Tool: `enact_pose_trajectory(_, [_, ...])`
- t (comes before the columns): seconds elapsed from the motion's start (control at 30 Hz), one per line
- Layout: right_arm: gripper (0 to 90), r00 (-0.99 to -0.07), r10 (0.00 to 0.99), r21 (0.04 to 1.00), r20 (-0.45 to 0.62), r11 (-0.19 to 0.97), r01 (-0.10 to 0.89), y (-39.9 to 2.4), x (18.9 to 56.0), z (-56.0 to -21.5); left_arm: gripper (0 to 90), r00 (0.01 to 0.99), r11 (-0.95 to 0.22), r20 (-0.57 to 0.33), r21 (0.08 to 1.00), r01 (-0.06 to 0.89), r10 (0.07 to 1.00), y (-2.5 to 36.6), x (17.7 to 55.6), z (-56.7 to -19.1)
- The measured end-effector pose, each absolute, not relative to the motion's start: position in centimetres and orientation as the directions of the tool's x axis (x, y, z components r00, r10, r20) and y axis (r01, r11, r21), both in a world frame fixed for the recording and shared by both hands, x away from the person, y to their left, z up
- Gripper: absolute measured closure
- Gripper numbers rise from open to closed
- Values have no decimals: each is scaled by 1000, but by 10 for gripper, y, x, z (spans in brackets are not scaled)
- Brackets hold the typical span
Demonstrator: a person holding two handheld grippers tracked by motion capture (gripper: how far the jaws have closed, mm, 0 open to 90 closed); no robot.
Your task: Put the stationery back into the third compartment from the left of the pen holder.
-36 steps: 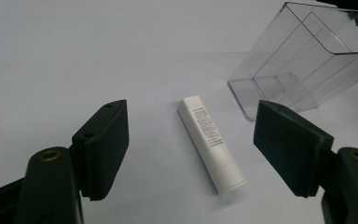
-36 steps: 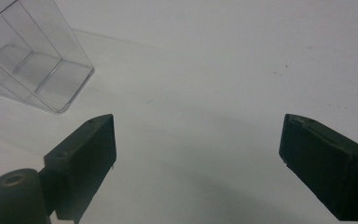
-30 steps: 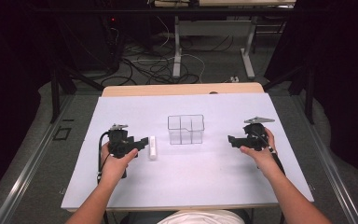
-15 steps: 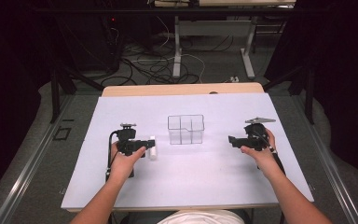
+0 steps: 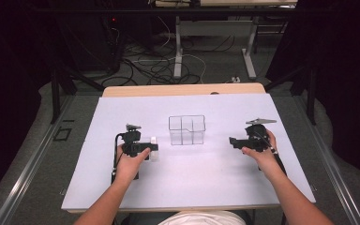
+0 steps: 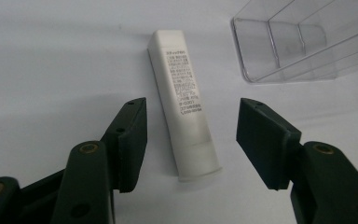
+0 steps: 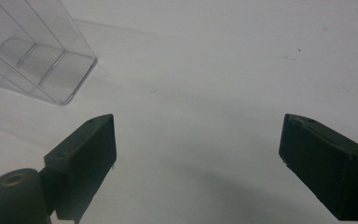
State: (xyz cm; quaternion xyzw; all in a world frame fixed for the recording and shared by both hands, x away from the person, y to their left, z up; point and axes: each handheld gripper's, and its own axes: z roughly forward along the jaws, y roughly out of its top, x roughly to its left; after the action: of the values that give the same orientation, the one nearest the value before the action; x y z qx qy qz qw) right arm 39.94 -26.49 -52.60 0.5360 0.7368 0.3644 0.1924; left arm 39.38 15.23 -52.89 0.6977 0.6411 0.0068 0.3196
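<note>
While closing, left gripper astride white tube, pads clear

A table covered by a pale lavender-white sheet takes up the middle and lower part of the high view; a strip of bare wood shows along its far edge. Near the centre of the frame a clear plastic box with inner dividers stands on the sheet. Just left of it, a small white tube with printed text lies flat.
</note>
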Motion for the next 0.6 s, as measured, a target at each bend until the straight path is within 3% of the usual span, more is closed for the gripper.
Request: enact_pose_trajectory(0.6, [112, -359, 927, 735, 107, 170, 657, -264, 400, -529, 522, 121, 89, -450, 418, 904, 885, 151, 395, -538])
